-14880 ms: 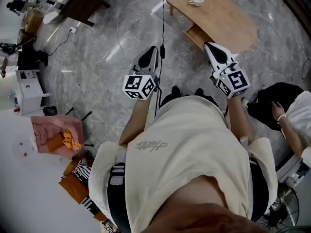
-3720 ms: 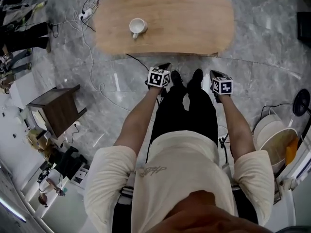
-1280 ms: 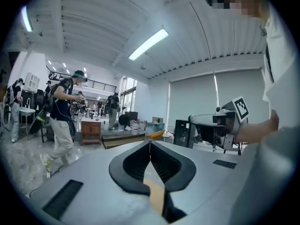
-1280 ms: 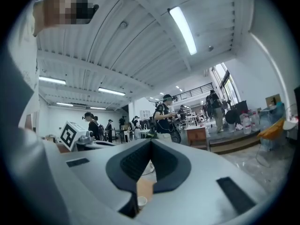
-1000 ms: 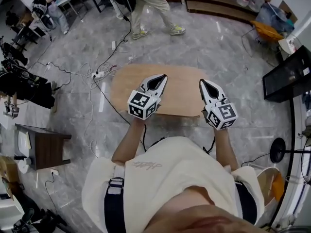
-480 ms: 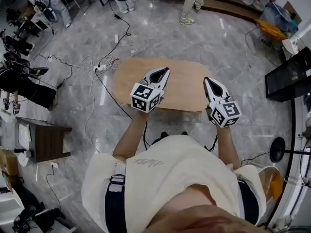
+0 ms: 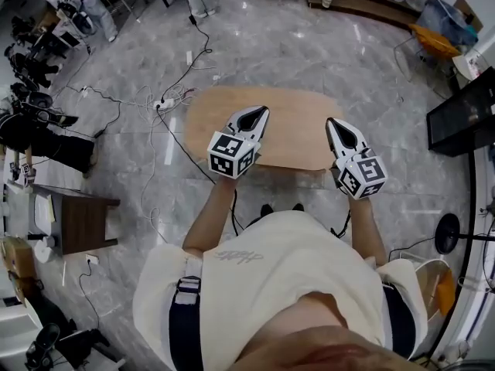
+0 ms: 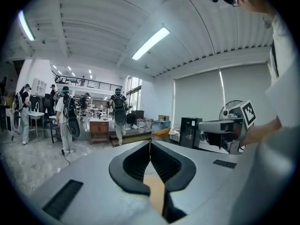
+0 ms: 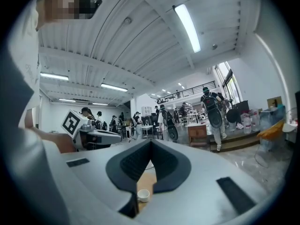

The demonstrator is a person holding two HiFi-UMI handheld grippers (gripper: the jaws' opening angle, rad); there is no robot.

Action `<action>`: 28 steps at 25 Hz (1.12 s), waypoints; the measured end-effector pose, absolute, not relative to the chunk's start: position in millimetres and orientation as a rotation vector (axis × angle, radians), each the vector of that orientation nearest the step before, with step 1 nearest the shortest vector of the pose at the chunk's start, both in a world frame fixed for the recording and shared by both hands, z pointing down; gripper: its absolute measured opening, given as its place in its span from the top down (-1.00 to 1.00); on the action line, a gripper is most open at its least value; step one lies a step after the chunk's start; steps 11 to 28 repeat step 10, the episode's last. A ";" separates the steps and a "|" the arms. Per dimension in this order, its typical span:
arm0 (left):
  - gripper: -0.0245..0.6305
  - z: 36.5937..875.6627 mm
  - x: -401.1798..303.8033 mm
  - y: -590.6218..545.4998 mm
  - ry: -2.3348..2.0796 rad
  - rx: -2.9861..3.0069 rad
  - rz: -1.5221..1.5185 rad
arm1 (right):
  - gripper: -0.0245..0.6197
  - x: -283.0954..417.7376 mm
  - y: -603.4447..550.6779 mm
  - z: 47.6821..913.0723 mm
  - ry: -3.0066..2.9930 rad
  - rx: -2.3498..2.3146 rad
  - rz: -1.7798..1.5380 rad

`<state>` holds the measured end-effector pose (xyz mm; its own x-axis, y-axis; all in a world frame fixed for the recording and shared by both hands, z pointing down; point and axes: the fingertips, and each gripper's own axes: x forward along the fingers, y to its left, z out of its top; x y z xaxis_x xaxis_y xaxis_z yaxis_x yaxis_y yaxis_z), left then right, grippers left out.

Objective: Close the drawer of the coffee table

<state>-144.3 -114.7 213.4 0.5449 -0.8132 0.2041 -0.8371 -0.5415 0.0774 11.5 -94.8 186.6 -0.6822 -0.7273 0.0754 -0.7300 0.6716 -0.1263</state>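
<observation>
The coffee table (image 7: 290,134) is an oval of light wood on the marble floor in front of me. Its near edge shows no drawer sticking out; the drawer front itself is hidden under the top. In the head view both grippers are held up over the table, well above it. My left gripper (image 7: 263,110) is shut and empty, with wood (image 8: 157,196) showing below its jaws. My right gripper (image 7: 331,120) is also shut and empty. Below its jaws a white cup (image 9: 143,195) sits on the table top (image 9: 149,179). In the head view the cup is hidden.
Cables and a power strip (image 7: 162,103) trail over the floor left of the table. A dark side table (image 7: 81,222) stands at the left and a black screen (image 7: 464,114) at the right. A fan base (image 7: 446,243) is by my right. People stand at the far left (image 7: 81,2).
Earlier my grippers were low at the table's near edge; since then I have stepped back and raised them. Over the last second they barely moved, and the walking people left view.
</observation>
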 end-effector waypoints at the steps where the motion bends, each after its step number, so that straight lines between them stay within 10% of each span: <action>1: 0.90 216.6 -144.2 -113.1 -1.410 2.603 0.221 | 0.94 14.3 -92.7 187.7 -2.855 1.249 0.232; 28: 0.90 219.2 -143.1 -99.6 -1.410 2.551 0.162 | 0.94 26.8 -74.8 185.1 -2.866 1.247 0.243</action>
